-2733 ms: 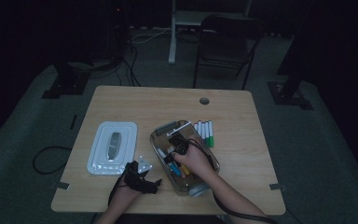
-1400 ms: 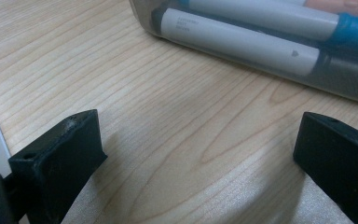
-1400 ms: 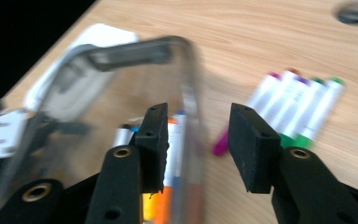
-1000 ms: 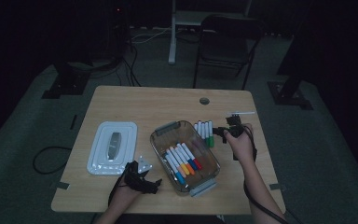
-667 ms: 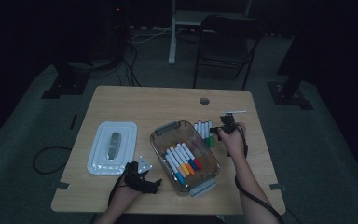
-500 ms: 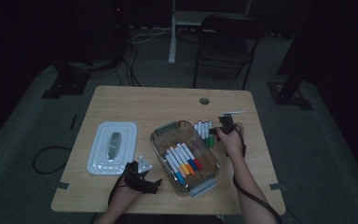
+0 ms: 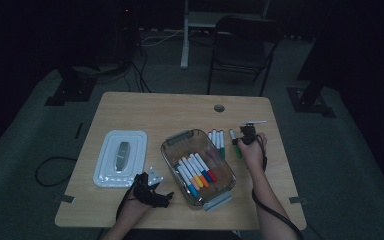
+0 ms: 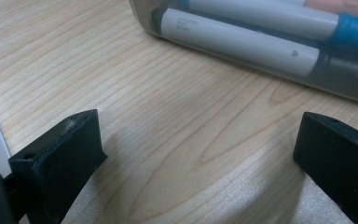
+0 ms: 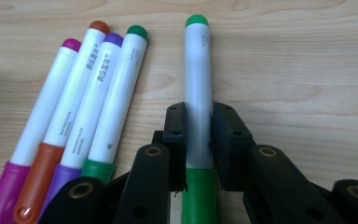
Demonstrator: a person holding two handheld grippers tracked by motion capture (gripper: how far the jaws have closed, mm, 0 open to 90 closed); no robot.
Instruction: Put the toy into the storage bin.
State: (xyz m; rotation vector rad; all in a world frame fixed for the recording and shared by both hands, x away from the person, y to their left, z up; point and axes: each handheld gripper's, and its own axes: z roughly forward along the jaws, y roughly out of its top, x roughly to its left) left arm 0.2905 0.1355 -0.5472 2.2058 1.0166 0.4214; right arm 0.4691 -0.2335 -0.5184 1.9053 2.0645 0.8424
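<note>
A white marker with green cap and green tip (image 9: 198, 70) lies alone on the wooden table (image 7: 145, 110), right of a row of several markers (image 9: 88, 98). My right gripper (image 9: 198, 112) has just been closing, and its pads now press on the marker's barrel from both sides. From above, the right gripper (image 7: 245, 136) sits over that green marker (image 7: 236, 146), right of the clear container (image 7: 172, 137) of markers. My left gripper (image 8: 198, 135) rests open on bare wood beside the container wall (image 8: 261, 51); in the high view the left gripper (image 7: 152, 192) is near the front edge.
The container's white lid (image 7: 120, 157) lies flat at the left of the table. A cable hole (image 7: 219, 108) is at the back. A black chair (image 7: 240, 45) stands behind the table. The room around is dark.
My right hand left the container, went to the table's right side, then sank onto the lone green marker and its jaws closed on it. The left hand stayed put.
</note>
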